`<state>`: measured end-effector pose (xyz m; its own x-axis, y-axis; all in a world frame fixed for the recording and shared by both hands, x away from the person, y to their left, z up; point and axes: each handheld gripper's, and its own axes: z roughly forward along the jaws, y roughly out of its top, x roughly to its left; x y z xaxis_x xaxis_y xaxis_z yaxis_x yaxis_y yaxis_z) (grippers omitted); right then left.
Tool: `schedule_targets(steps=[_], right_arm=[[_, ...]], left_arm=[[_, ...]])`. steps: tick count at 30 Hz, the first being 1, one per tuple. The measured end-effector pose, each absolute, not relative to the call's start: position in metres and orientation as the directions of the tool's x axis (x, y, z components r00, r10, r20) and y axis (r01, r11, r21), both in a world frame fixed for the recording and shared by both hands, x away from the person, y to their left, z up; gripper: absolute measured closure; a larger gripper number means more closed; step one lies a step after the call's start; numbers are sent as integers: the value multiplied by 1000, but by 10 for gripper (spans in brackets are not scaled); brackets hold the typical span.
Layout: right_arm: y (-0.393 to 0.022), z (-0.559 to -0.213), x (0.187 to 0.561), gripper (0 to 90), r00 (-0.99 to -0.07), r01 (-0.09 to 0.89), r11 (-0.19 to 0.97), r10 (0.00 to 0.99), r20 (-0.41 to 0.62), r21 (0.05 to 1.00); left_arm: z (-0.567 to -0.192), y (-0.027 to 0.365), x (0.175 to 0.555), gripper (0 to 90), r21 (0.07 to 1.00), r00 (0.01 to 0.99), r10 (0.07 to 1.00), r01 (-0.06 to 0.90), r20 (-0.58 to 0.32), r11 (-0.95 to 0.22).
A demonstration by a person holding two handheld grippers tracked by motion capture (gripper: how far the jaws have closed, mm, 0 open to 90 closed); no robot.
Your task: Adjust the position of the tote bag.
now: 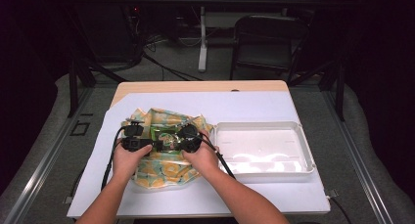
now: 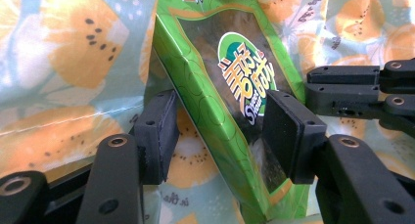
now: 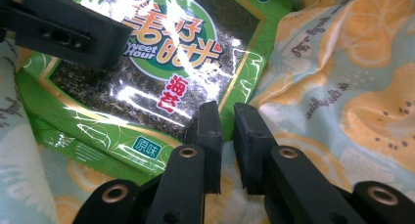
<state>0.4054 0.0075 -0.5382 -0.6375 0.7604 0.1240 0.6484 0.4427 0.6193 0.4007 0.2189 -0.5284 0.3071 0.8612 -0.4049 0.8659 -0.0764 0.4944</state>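
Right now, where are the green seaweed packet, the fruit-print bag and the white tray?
green seaweed packet (image 3: 161,62): right gripper view, on its glossy printed front.
fruit-print bag (image 2: 63,48): left gripper view, on an orange fruit print left of the packet.
white tray (image 1: 307,150): high view, on its right rim.

A green snack packet (image 3: 147,82) with gold trim and orange-white lettering lies on a pale blue cloth (image 2: 63,62) printed with orange fruit slices, beside a white tray (image 1: 264,148) and black grippers (image 1: 161,142).
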Motion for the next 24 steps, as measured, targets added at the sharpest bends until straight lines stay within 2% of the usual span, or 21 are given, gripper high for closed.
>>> schedule_targets(steps=[5,16,24], right_arm=[[7,-538,405,820,-634,652,433,762,134,622],[5,-540,405,821,-633,649,431,763,131,626],[5,-540,405,826,-638,647,434,759,133,627]], left_arm=[[-529,218,402,475,499,313,857,863,-410,-77],[-525,219,395,571,550,347,839,832,-419,-69],[-523,219,392,594,572,367,828,817,-424,-69]])
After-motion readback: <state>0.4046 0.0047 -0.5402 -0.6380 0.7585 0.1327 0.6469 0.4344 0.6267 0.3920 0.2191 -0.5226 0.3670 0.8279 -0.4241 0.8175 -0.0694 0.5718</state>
